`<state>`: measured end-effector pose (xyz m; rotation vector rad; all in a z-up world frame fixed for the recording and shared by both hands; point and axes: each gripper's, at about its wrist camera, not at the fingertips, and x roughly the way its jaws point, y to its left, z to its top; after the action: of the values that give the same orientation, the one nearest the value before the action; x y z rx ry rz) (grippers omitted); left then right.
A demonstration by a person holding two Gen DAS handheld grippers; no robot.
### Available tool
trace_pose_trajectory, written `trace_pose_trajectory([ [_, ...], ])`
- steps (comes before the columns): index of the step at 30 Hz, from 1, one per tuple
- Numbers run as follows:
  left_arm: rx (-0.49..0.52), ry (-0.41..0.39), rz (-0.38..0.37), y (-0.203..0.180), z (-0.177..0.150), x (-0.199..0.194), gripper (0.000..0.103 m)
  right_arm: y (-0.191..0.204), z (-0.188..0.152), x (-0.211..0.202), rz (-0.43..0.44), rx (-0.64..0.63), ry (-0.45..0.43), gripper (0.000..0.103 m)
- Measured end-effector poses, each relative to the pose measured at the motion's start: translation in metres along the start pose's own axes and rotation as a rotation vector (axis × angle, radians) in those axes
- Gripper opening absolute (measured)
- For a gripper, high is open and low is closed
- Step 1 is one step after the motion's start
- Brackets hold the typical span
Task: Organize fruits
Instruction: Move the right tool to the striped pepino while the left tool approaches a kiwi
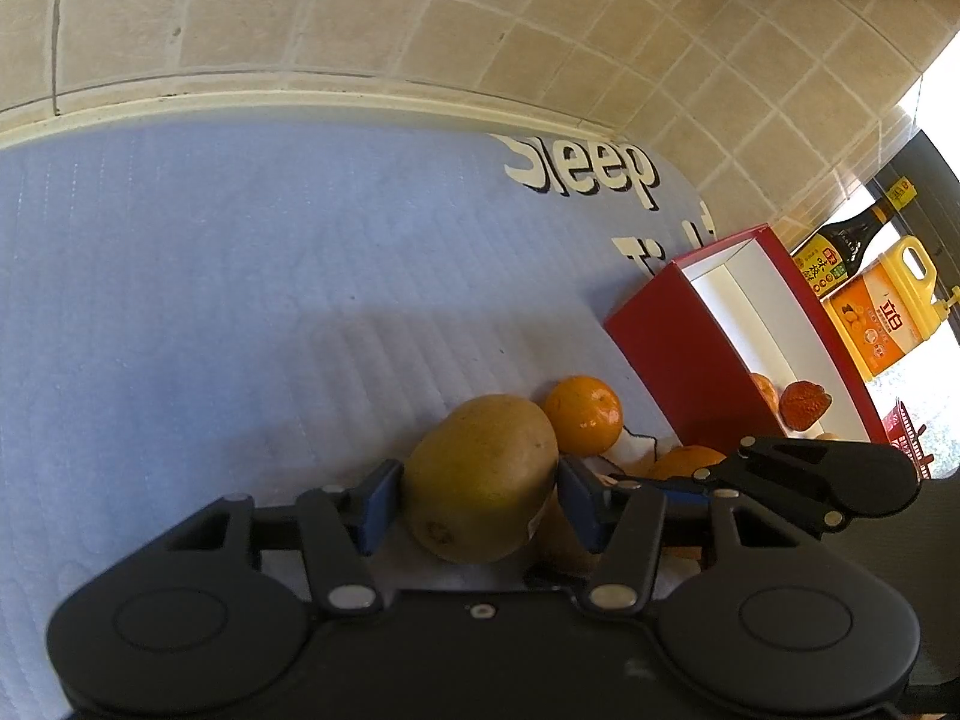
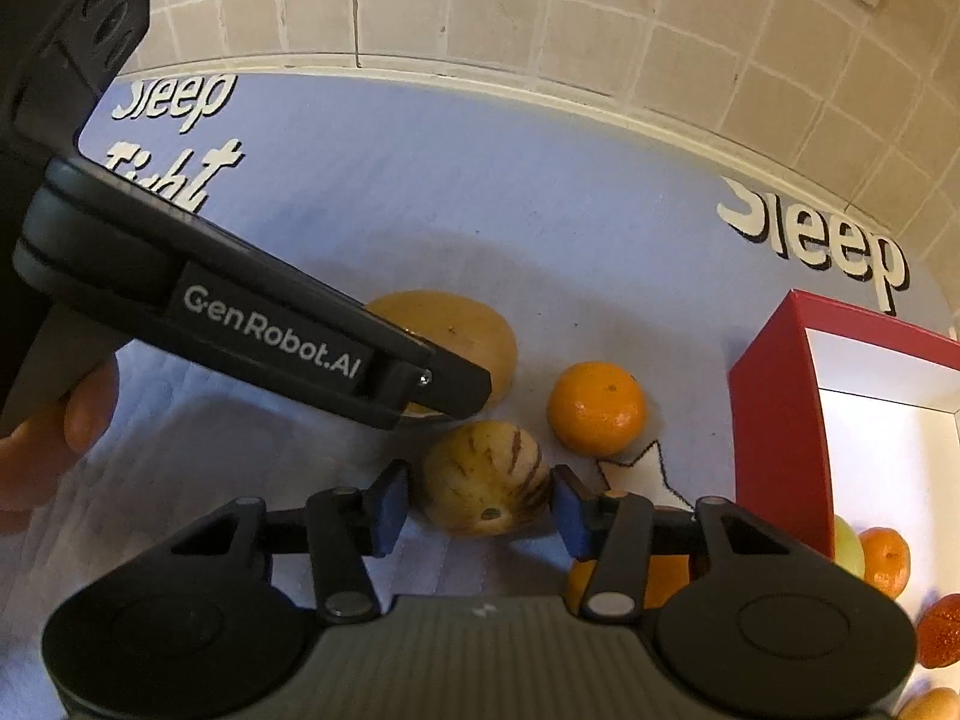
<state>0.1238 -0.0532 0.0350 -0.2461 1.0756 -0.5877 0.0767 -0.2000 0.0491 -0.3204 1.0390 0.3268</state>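
Black grippers [image 1: 477, 501] angled down over fruit [image 1: 480, 474]

Orange [image 2: 630, 579] half hidden behind right tongs; box [image 2: 780, 420] cut off by edge.

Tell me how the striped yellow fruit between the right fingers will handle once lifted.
The striped yellow fruit looks round and smooth, so it may roll or slip if nudged off-centre. It seems firm, probably tolerating a moderate squeeze. The right gripper brackets its widest part, which should help.

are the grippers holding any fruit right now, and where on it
Left gripper: blue pads against the sides of the brown kiwi-like fruit. Right gripper: straddles the striped melon, small gaps at both pads, not yet gripped.
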Motion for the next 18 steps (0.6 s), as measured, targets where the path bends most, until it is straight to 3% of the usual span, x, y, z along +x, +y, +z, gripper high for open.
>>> trace_pose_trajectory([
  [10, 0.014, -0.019, 0.024, -0.004, -0.002, -0.001, 0.066, -0.001, -0.001, 0.001, -0.01, 0.015, -0.023, 0.046],
  [18, 0.006, -0.062, 0.021, -0.005, -0.001, -0.021, 0.066, -0.001, -0.011, -0.027, 0.019, 0.042, -0.081, 0.045],
])
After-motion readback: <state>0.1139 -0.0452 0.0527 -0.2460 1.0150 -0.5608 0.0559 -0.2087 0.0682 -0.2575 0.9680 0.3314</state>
